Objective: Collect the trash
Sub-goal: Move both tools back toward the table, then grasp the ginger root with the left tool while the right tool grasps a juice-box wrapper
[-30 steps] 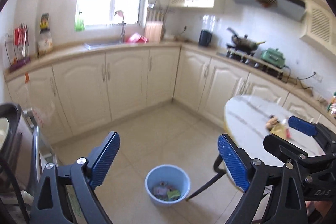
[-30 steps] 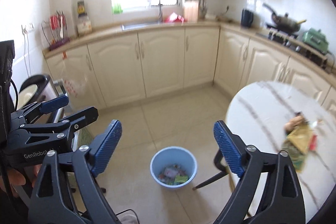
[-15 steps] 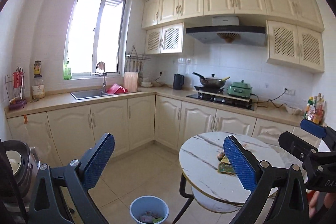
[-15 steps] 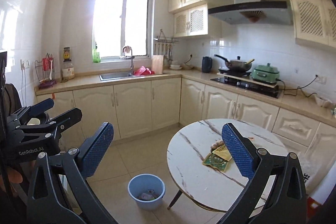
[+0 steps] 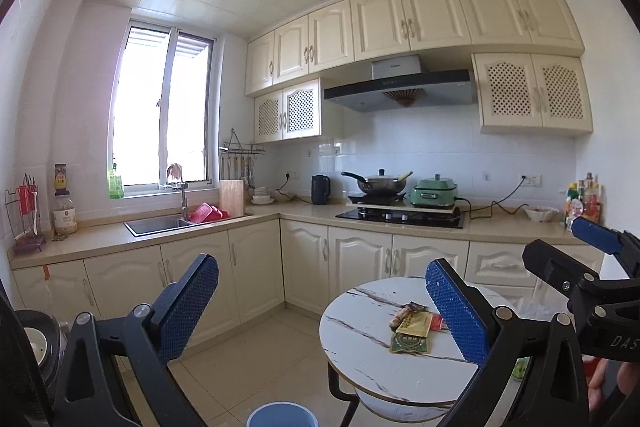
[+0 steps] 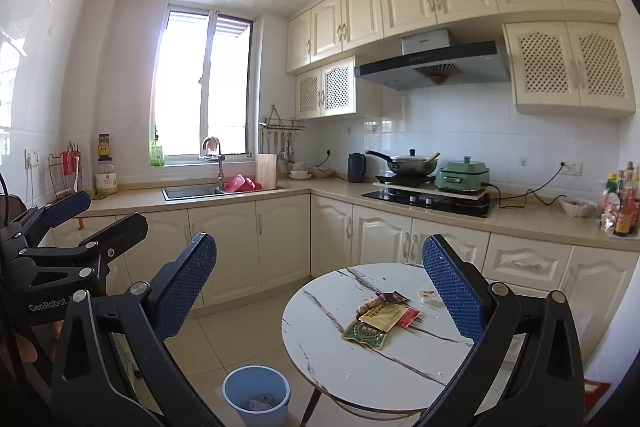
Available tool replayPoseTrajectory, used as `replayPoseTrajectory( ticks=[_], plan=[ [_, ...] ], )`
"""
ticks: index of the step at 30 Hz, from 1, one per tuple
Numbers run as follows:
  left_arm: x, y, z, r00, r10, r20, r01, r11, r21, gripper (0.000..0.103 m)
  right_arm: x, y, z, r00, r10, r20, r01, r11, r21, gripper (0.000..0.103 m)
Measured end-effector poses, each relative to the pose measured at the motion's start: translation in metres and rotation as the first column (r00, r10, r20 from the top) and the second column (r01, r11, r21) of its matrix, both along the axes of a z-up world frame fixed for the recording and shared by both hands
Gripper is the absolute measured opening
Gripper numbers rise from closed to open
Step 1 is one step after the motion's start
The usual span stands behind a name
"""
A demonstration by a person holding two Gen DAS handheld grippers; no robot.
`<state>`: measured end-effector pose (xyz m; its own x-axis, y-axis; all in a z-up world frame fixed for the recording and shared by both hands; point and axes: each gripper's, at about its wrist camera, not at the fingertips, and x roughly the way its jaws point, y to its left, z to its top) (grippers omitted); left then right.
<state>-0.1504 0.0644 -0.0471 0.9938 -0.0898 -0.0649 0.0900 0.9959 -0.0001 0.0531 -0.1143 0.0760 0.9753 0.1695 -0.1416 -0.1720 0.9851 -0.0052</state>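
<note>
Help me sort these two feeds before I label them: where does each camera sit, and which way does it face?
Left wrist: sits on the left gripper, facing level across the kitchen at the round marble table and hob; its own open jaws show, plus the right gripper at right.
Right wrist: sits on the right gripper, facing the same way; its own open jaws show, plus the left gripper at left.
Shared: table, snack wrappers, blue bin, sink.
</note>
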Motion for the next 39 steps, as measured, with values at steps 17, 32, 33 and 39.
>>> replayPoseTrajectory(
  ticks=[17, 32, 33, 39],
  plan=[
    [0.054, -0.008, -0.003, 0.997, -0.029, -0.070, 0.030, 0.999, 0.019, 0.102, 0.020, -0.025, -0.018, 0.998, -0.042, -0.045, 0.043, 0.999, 0.008, 0.103],
    [0.257, -0.087, -0.037, 0.907, -0.137, -0.399, 0.167, 0.985, 0.042, 0.102, 0.143, -0.148, -0.105, 0.927, -0.228, -0.297, 0.236, 0.972, -0.010, 0.103],
    [0.273, -0.093, -0.040, 0.893, -0.146, -0.425, 0.181, 0.982, 0.043, 0.102, 0.155, -0.156, -0.114, 0.918, -0.233, -0.320, 0.242, 0.970, -0.013, 0.103],
    [0.380, -0.127, -0.050, 0.819, -0.204, -0.536, 0.261, 0.965, 0.031, 0.102, 0.225, -0.193, -0.153, 0.870, -0.248, -0.427, 0.245, 0.967, -0.063, 0.103]
  ],
)
